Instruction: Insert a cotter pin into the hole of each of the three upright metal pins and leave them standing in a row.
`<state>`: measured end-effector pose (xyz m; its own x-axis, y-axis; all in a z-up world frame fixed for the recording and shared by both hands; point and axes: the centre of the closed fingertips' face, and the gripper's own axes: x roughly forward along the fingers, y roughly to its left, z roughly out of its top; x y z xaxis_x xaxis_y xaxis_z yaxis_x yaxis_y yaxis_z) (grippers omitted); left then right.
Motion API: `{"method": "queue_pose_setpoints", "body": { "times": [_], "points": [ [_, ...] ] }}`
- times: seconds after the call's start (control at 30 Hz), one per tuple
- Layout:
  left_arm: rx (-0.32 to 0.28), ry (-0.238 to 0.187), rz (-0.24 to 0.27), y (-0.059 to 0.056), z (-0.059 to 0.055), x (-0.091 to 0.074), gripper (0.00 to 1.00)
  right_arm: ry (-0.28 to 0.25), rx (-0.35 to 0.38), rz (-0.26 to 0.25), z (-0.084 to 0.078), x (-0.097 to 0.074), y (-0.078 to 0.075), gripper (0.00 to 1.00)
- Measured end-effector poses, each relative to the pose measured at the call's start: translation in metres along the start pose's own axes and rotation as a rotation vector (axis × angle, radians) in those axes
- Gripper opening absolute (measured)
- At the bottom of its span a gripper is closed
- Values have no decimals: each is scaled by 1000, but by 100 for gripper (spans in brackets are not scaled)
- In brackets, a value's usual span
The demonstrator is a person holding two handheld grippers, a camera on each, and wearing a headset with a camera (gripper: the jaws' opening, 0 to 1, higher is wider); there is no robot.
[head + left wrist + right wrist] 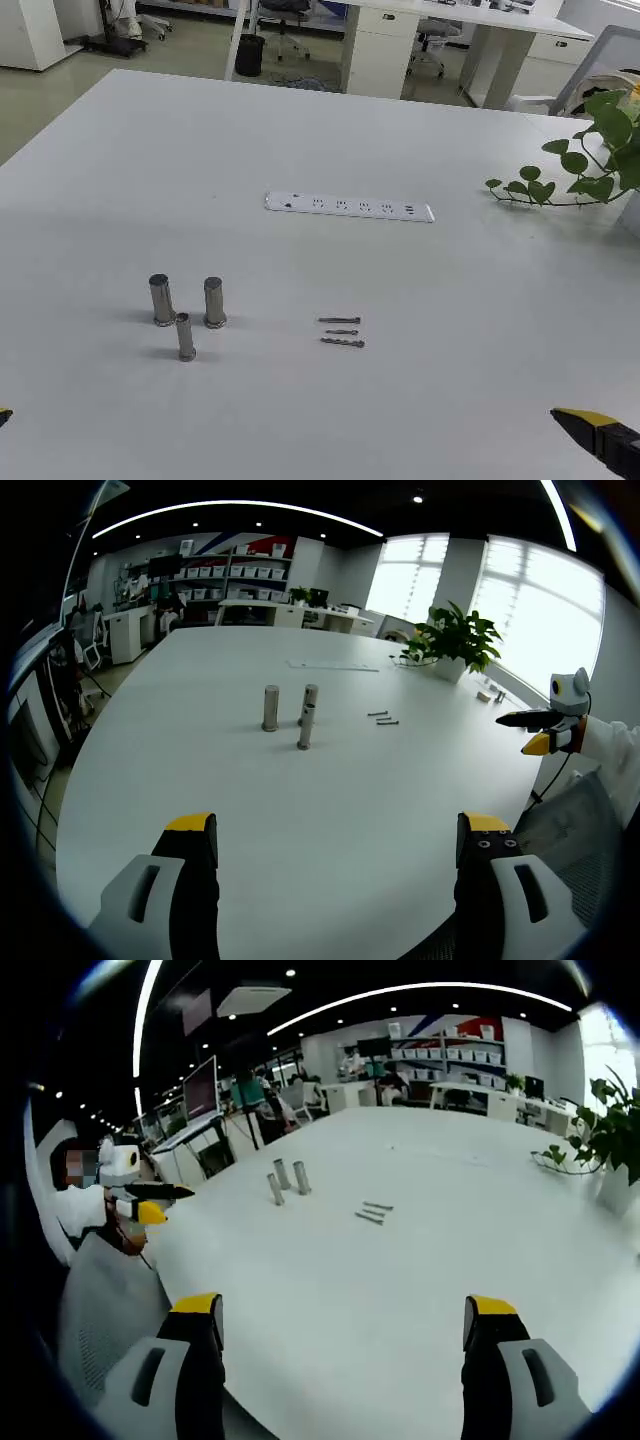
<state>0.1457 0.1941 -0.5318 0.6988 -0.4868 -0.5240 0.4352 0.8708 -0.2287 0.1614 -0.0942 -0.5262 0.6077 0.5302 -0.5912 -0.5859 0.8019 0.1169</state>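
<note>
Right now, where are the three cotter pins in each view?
Head view: cotter pins lie just below centre on the table.
Left gripper view: cotter pins sit small, just above centre, slightly right.
Right gripper view: cotter pins sit near centre.
Shared landmark: the three upright metal pins, left of the cotter pins in every view.

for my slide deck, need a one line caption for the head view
Three metal pins stand beside three loose cotter pins on a white table, power strip behind.
</note>
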Motion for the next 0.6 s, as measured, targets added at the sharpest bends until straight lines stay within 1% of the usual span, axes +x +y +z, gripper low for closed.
{"method": "queue_pose_setpoints", "body": {
  "times": [0.1, 0.2, 0.27, 0.33, 0.4, 0.5, 0.6],
  "points": [
    [2, 12, -4, -1, -1, 0, 99, 5, 1, -2, -2, 0, 0, 99],
    [11, 23, -11, -3, -2, 0, 99, -1, 0, -1, 0, -3, 1, 99],
    [9, 23, -21, -5, -3, 0, 99, -3, 0, -1, 1, -3, 1, 99],
    [9, 17, -15, -5, -2, 1, 99, -3, -4, -1, 2, -4, 1, 99],
    [19, 23, -13, -5, -3, 2, 99, -3, -7, -3, 3, -5, 0, 99],
    [41, 44, -16, -6, -5, 2, 99, -24, 6, -4, 9, -7, 0, 99],
    [62, 55, -32, -10, -4, 2, 99, -15, 15, -6, 12, -7, -1, 98]
  ]
}}
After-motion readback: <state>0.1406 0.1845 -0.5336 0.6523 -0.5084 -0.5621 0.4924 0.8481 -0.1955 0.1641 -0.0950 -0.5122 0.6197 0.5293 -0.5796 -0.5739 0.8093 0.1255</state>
